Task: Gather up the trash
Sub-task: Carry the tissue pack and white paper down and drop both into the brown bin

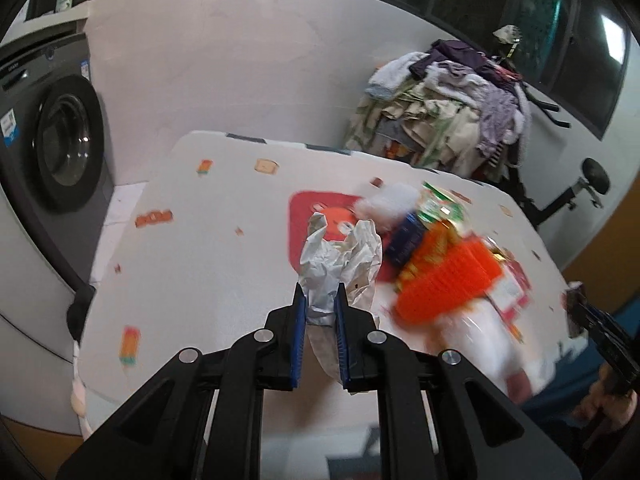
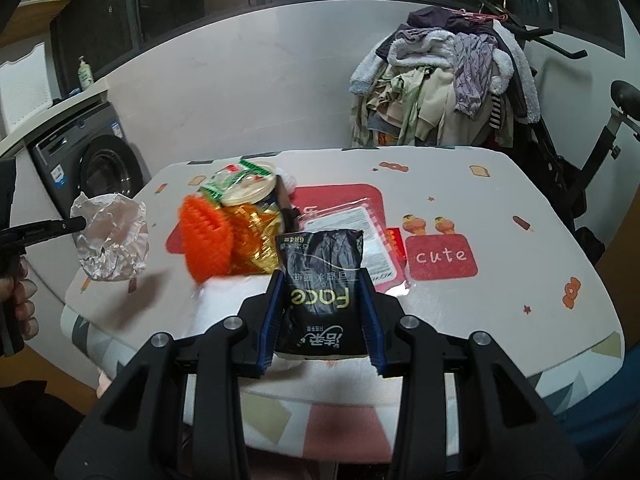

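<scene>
My left gripper [image 1: 320, 294] is shut on a crumpled foil wrapper [image 1: 340, 256] and holds it above the white table [image 1: 208, 264]. The wrapper also shows in the right wrist view [image 2: 112, 238], at the left off the table's edge. My right gripper [image 2: 320, 280] is shut on a black tissue pack [image 2: 322, 280] marked "Face", above the table's near edge. A pile of trash lies on the table: an orange net [image 2: 206, 236], gold wrappers [image 2: 256, 240], a green packet [image 2: 228, 184], a lidded tub [image 2: 250, 190] and a clear flat packet [image 2: 360, 232].
A washing machine [image 1: 60, 140] stands left of the table. A rack heaped with clothes [image 2: 440, 88] and an exercise bike [image 2: 592, 148] stand behind it. The tablecloth [image 2: 480, 208] has red patches, one marked "cute" [image 2: 440, 256].
</scene>
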Tool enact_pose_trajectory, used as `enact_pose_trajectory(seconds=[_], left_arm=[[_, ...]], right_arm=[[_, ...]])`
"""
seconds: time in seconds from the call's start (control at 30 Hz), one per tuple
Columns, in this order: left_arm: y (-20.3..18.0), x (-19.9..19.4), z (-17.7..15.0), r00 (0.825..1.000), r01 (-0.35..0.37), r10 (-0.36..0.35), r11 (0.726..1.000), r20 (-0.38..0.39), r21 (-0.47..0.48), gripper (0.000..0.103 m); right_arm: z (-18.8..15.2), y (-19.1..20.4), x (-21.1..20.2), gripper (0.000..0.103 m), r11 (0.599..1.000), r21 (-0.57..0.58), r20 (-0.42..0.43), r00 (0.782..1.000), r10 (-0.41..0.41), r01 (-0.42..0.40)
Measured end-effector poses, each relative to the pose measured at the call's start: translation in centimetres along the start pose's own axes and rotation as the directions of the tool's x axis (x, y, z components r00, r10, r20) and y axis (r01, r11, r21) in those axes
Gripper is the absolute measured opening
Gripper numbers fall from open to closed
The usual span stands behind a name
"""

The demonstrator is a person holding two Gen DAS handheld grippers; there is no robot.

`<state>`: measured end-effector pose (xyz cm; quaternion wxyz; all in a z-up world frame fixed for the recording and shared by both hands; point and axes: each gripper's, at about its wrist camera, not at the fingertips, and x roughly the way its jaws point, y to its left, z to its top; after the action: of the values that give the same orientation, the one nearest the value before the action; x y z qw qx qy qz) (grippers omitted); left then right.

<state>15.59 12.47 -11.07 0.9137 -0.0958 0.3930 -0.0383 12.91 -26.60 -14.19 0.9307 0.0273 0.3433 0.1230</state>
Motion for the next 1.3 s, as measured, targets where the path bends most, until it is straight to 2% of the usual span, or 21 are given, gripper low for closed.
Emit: enact_pose_trajectory(seconds=[0.23, 0.37, 0.57, 0.73, 0.93, 1.03, 1.13, 1.3], left_arm=[[-1.6, -3.4, -5.3, 0.993, 0.117, -0.118, 0.993, -0.031, -0.017, 0.014], [-2.8, -4.8, -8.7, 0.978, 0.201, -0.2, 0.98, -0.054, 0.003, 0.014], [-4.0, -5.4, -13.7, 0.954, 0.285, -0.282, 0.958, -0.104, 0.021, 0.014], [-5.4, -5.3, -17.7, 0.941, 0.32, -0.307, 0.944, -0.143, 0.079, 0.014], [-7.3, -3.7, -22.2, 0.921, 0.363, -0.336, 0.924, -0.198, 0.121, 0.014], [-7.7, -1.9, -23.8, 0.908, 0.376, -0.339, 0.919, -0.248, 0.119, 0.014], [-7.8, -0.1, -24.4, 0.893, 0.377, -0.332, 0.921, -0.304, 0.102, 0.014], [-7.7, 1.5, -25.4, 0.878, 0.373, -0.32, 0.924, -0.356, 0.089, 0.014]], right_arm=[[-3.5, 2.2, -2.6, 0.039, 0.999, -0.032, -0.008, 1.0, 0.02, -0.021], [-5.7, 3.4, -3.5, 0.038, 0.998, -0.05, -0.017, 0.999, 0.033, -0.034], [-9.5, 4.5, -4.6, 0.039, 0.997, -0.033, 0.001, 0.997, 0.072, -0.072], [-13.2, 4.5, -4.2, 0.039, 0.993, 0.046, -0.022, 0.993, 0.112, -0.111], [-16.3, 4.5, -3.9, 0.039, 0.991, 0.055, -0.061, 0.99, 0.129, -0.126], [-16.2, 4.0, -3.7, 0.039, 0.99, 0.058, -0.063, 0.989, 0.132, -0.129], [-16.7, 3.8, -2.7, 0.038, 0.989, 0.065, -0.108, 0.985, 0.136, -0.129], [-16.9, 4.5, -1.6, 0.039, 0.989, 0.049, -0.146, 0.979, 0.143, -0.137]])
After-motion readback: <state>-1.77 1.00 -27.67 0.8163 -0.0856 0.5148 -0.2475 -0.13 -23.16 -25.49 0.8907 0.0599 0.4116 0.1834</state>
